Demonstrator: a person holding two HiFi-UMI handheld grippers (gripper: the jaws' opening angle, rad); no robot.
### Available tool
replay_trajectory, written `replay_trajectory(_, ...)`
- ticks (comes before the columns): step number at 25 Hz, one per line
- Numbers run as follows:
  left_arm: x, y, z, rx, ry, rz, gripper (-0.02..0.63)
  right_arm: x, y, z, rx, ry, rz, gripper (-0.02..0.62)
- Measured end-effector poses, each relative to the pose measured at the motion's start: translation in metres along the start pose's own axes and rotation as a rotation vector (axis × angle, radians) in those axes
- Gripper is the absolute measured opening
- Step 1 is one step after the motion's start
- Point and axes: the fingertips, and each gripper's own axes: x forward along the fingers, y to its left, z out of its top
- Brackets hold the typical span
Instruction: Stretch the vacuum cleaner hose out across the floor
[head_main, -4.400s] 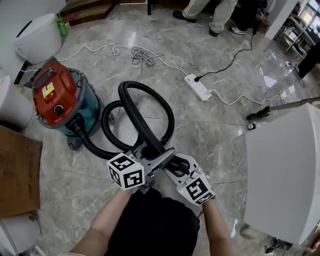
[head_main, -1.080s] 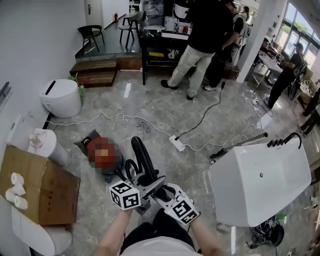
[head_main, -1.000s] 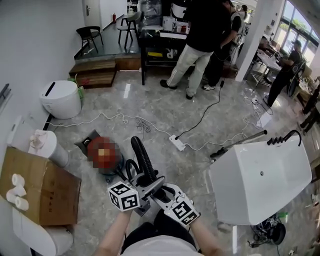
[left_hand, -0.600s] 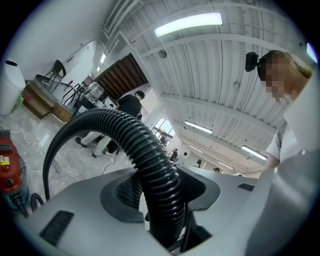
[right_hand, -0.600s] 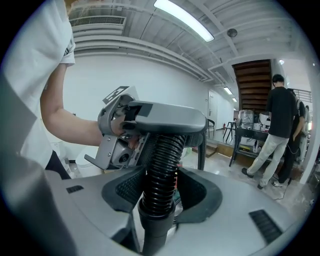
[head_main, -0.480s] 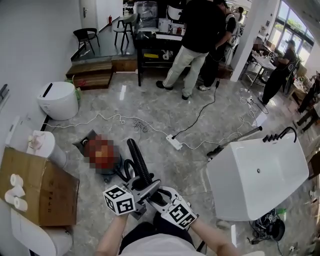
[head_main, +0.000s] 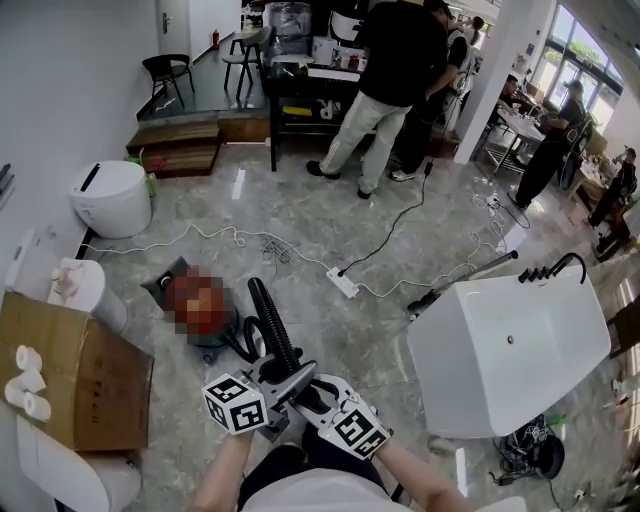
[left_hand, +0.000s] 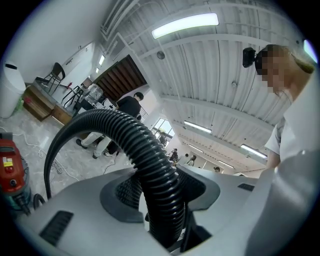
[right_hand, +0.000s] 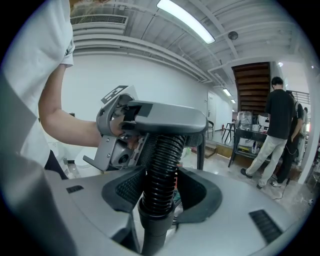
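Both tools are closed on the hose. Your left tool clamps the ribbed run, and your right tool clamps just above the smooth end cuff.

Since the earlier frames you have stood up and drawn back. The wide coils on the floor have tightened to one small loop beside the vacuum cleaner. The hose now rises steeply to your tools.

Judgement: partly extended, not yet laid out along the floor.
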Motion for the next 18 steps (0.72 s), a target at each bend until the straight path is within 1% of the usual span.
replay_trajectory(12, -0.016, -0.018, -0.014, -0.001, 0.001, -0.010, 0.193, -0.011, 0.025, -0.003, 0.007, 0.001, -0.014, 0.196)
replay_trajectory(18, -0.030, -0.028, -0.029, 0.006, 0.010, -0.026, 0.193, -0.015, 0.045, -0.012, -0.011, 0.000, -0.018, 0.196)
